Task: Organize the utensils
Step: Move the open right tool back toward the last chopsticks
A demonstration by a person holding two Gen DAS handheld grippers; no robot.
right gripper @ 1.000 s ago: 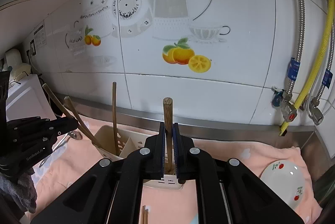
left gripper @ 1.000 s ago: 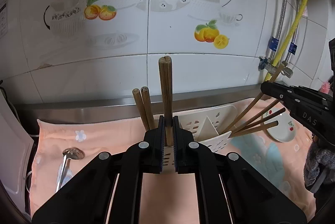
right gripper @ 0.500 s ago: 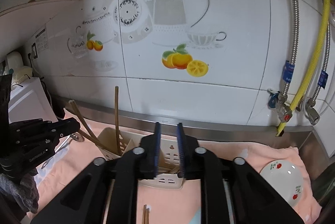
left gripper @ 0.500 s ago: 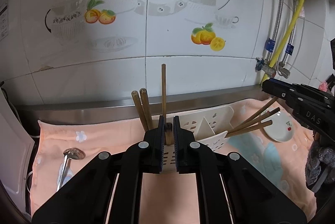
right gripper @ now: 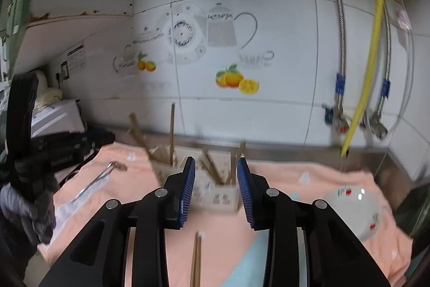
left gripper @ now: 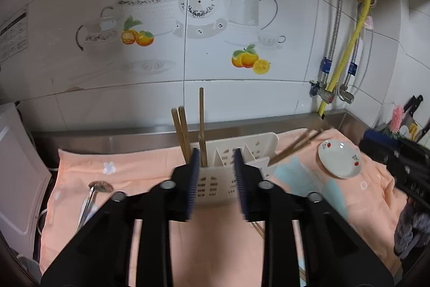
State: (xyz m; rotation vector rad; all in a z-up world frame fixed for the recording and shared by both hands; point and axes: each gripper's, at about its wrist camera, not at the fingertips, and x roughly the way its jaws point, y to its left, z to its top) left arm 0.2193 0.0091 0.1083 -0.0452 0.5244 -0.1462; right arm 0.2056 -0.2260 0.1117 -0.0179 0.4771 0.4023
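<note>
A white slotted utensil holder [left gripper: 231, 152] stands on the peach towel, with several wooden chopsticks [left gripper: 201, 126] upright or leaning in it; it also shows in the right wrist view [right gripper: 215, 187]. My left gripper [left gripper: 215, 179] is open and empty just in front of the holder. My right gripper [right gripper: 215, 190] is open and empty, also in front of the holder. A loose pair of chopsticks [right gripper: 196, 257] lies on the towel under the right gripper. A metal spoon [left gripper: 91, 195] lies on the towel at the left.
A small white dish [left gripper: 339, 158] with cherry print sits on the towel [left gripper: 134, 169] at the right. The tiled wall and a steel ledge [left gripper: 121, 136] run behind. Pipes and a yellow hose [left gripper: 349, 50] stand at the back right. A white appliance [left gripper: 16, 169] is at the left.
Both grippers have opened and let go of their chopsticks, which now stand in the holder. Both grippers have pulled back and up from the holder.
</note>
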